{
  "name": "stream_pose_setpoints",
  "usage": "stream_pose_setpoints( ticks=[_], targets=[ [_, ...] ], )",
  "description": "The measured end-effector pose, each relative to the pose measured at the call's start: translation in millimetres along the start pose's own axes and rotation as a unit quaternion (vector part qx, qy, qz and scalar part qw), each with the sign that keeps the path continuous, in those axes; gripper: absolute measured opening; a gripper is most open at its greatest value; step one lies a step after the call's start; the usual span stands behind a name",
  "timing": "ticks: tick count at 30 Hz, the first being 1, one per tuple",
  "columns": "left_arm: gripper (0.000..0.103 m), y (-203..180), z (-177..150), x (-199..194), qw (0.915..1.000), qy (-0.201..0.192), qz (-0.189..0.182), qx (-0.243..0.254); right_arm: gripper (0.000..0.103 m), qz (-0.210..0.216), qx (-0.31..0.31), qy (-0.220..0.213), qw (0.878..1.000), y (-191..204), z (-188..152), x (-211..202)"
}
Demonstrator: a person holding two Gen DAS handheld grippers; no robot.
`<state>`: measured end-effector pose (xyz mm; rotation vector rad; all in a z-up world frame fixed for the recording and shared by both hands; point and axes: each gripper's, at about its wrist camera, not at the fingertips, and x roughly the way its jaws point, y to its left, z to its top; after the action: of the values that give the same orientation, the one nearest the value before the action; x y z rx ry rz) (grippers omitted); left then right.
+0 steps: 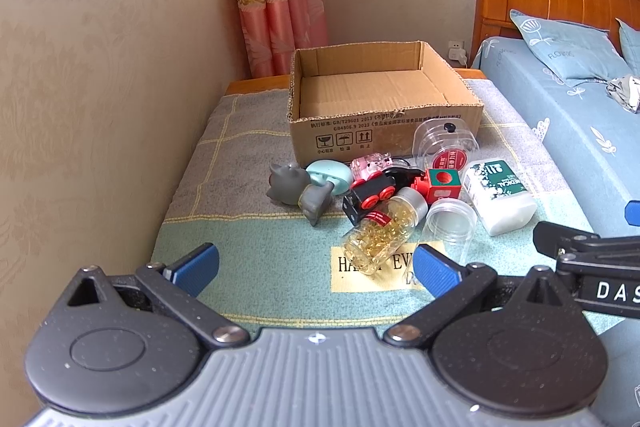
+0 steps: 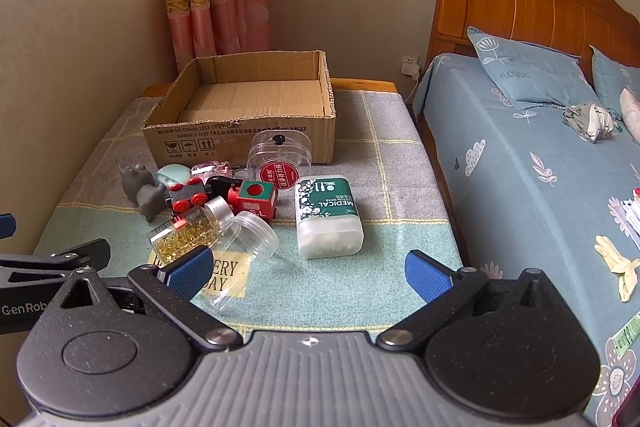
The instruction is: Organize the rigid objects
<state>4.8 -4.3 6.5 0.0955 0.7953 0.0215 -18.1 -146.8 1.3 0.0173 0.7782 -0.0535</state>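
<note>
Both grippers hang over the near edge of the mat (image 2: 360, 147), angled down, and neither has grabbed anything. The left gripper (image 1: 316, 265) is spread wide with nothing in it, same for the right gripper (image 2: 306, 269). The clutter sits mid-mat: grey toy (image 1: 298, 189), toy train (image 1: 370, 197), pill bottle (image 1: 380, 235), clear jar (image 1: 452, 221) on its side, cotton swab box (image 2: 328, 215) to the right. The cardboard box (image 1: 380, 99) sits just behind the pile, open. A bed (image 2: 540, 147) runs along the right.
</note>
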Motion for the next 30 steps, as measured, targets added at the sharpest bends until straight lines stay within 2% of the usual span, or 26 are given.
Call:
stream_pose_setpoints(
  ticks=[7,23,30],
  targets=[
    [0.102,-2.5,-0.1,0.9,1.0000,-0.002,0.001,0.004,0.103,0.000,0.000,0.001,1.000,-0.6,0.0,0.1],
    [0.102,1.8,-2.9,7.8,0.9995,-0.011,-0.024,0.018,0.103,0.004,-0.019,-0.005,1.000,1.8,2.5,2.0],
    [0.102,10.4,-15.1,25.8,0.9989,0.004,-0.044,0.013,0.103,0.051,-0.050,-0.022,0.997,0.3,-6.7,8.8]
  ],
)
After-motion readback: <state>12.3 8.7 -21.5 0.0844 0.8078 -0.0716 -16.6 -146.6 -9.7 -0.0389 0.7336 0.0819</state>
